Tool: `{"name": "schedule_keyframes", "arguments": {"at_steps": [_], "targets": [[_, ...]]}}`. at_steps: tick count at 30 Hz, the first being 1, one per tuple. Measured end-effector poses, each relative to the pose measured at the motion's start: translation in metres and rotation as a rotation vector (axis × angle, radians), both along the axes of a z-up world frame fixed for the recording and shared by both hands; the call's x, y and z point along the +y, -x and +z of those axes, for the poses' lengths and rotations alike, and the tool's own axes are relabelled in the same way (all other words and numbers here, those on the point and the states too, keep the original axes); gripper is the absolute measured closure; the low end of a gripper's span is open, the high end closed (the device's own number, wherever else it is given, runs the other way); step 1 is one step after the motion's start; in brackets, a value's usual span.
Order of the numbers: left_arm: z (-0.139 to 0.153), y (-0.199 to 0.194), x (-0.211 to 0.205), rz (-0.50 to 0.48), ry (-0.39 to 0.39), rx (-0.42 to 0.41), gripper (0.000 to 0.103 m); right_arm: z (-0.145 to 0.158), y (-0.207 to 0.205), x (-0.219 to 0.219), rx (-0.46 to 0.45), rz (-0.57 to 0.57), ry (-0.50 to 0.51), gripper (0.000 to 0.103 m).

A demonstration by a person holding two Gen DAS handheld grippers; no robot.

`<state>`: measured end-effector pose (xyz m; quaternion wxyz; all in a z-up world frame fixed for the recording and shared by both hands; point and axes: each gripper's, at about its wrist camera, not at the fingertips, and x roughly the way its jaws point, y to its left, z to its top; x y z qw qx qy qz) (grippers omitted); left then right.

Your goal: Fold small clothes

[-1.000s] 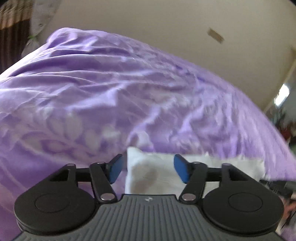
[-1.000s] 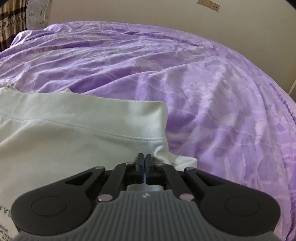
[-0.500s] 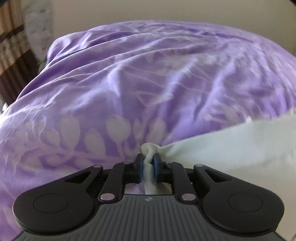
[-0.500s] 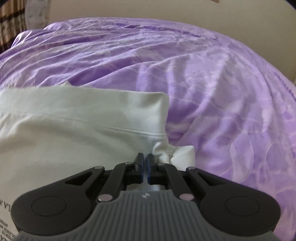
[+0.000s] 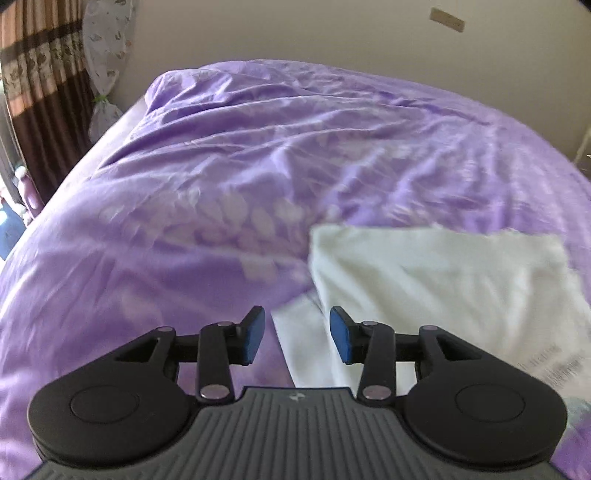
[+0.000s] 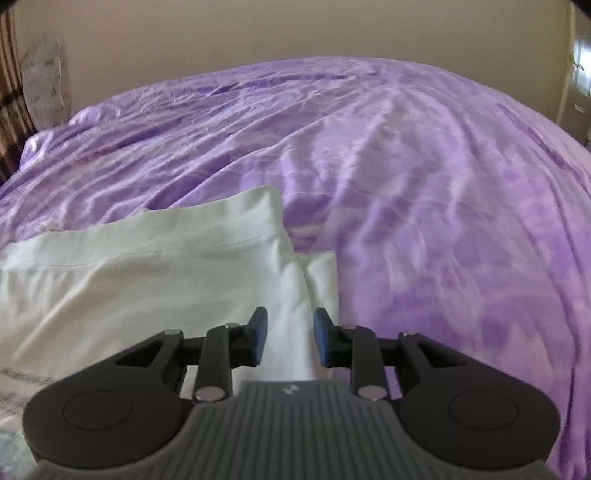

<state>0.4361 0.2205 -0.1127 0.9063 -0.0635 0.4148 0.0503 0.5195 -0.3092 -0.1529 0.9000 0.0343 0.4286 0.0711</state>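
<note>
A small white garment (image 5: pixel 436 280) lies folded on the purple bedspread (image 5: pixel 258 155). In the left wrist view it is at the lower right, with printed text near its right edge. My left gripper (image 5: pixel 297 335) is open, just above the garment's left edge, holding nothing. In the right wrist view the white garment (image 6: pixel 147 273) fills the lower left, its stitched hem running across. My right gripper (image 6: pixel 290 336) is open over the garment's right edge, and the cloth lies loose between the blue pads.
The purple bedspread (image 6: pixel 424 177) covers the whole bed and is wrinkled. A brown striped curtain (image 5: pixel 40 96) and a white patterned bag (image 5: pixel 105 55) stand at the bed's left. A beige wall (image 5: pixel 295 33) is behind the bed.
Both grippers were shut on pinches of the white garment half a second ago and have opened and let go. The garment now lies flat on the bed.
</note>
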Motion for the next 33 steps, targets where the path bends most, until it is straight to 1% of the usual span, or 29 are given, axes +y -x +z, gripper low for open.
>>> {"name": "schedule_keyframes", "arguments": {"at_steps": [2, 3, 4, 6, 8, 10, 13, 15, 17, 19, 21, 22, 24, 25, 27, 28, 29, 30, 31, 32, 33], "targets": [[0.006, 0.023, -0.007, -0.012, 0.024, -0.001, 0.052, 0.007, 0.022, -0.008, 0.006, -0.012, -0.044, 0.067], [0.007, 0.034, -0.008, -0.013, 0.051, -0.005, 0.047, 0.008, 0.036, -0.013, 0.011, -0.008, -0.076, 0.065], [0.007, 0.046, -0.010, -0.007, 0.085, -0.007, 0.046, 0.008, 0.048, -0.017, 0.012, -0.016, -0.097, 0.064], [0.003, 0.064, -0.012, 0.006, 0.138, -0.020, 0.039, 0.005, 0.071, -0.026, 0.026, -0.062, -0.139, 0.064], [-0.006, 0.080, -0.015, 0.025, 0.157, -0.023, 0.036, 0.001, 0.094, -0.041, 0.036, -0.132, -0.218, 0.063], [-0.018, 0.094, -0.017, 0.036, 0.175, -0.009, 0.036, -0.005, 0.115, -0.056, 0.038, -0.201, -0.316, 0.061], [-0.040, 0.109, -0.011, 0.105, 0.250, -0.006, 0.036, -0.018, 0.136, -0.072, 0.038, -0.295, -0.454, 0.057], [-0.050, 0.118, -0.005, 0.173, 0.294, -0.023, 0.036, -0.029, 0.146, -0.081, 0.037, -0.355, -0.549, 0.057], [-0.060, 0.132, 0.005, 0.225, 0.395, -0.048, 0.036, -0.039, 0.154, -0.089, 0.021, -0.409, -0.608, 0.057], [-0.069, 0.144, 0.014, 0.251, 0.509, -0.068, 0.036, -0.049, 0.162, -0.095, 0.022, -0.469, -0.632, 0.058], [-0.078, 0.151, 0.020, 0.273, 0.603, -0.083, 0.034, -0.054, 0.167, -0.098, 0.010, -0.483, -0.675, 0.059], [-0.084, 0.154, 0.022, 0.286, 0.648, -0.095, 0.033, -0.055, 0.167, -0.098, 0.007, -0.482, -0.678, 0.059], [-0.092, 0.155, 0.025, 0.308, 0.691, -0.111, 0.033, -0.057, 0.163, -0.095, 0.003, -0.465, -0.684, 0.057], [-0.096, 0.152, 0.025, 0.316, 0.709, -0.118, 0.033, -0.060, 0.160, -0.093, -0.001, -0.448, -0.703, 0.057], [-0.101, 0.149, 0.023, 0.323, 0.724, -0.125, 0.034, -0.069, 0.157, -0.092, -0.013, -0.432, -0.739, 0.058], [-0.101, 0.147, 0.020, 0.319, 0.716, -0.126, 0.038, -0.075, 0.155, -0.092, -0.015, -0.438, -0.740, 0.061], [-0.100, 0.146, 0.017, 0.320, 0.695, -0.129, 0.049, -0.080, 0.154, -0.093, -0.017, -0.452, -0.743, 0.074], [-0.098, 0.147, 0.013, 0.315, 0.675, -0.137, 0.067, -0.085, 0.154, -0.095, -0.020, -0.471, -0.764, 0.081], [-0.096, 0.147, 0.010, 0.304, 0.658, -0.143, 0.074, -0.088, 0.154, -0.098, -0.027, -0.478, -0.794, 0.085], [-0.091, 0.147, 0.007, 0.292, 0.630, -0.155, 0.083, -0.087, 0.156, -0.100, -0.045, -0.484, -0.813, 0.093], [-0.081, 0.149, 0.002, 0.274, 0.587, -0.178, 0.086, -0.082, 0.159, -0.100, -0.074, -0.470, -0.814, 0.096]]}}
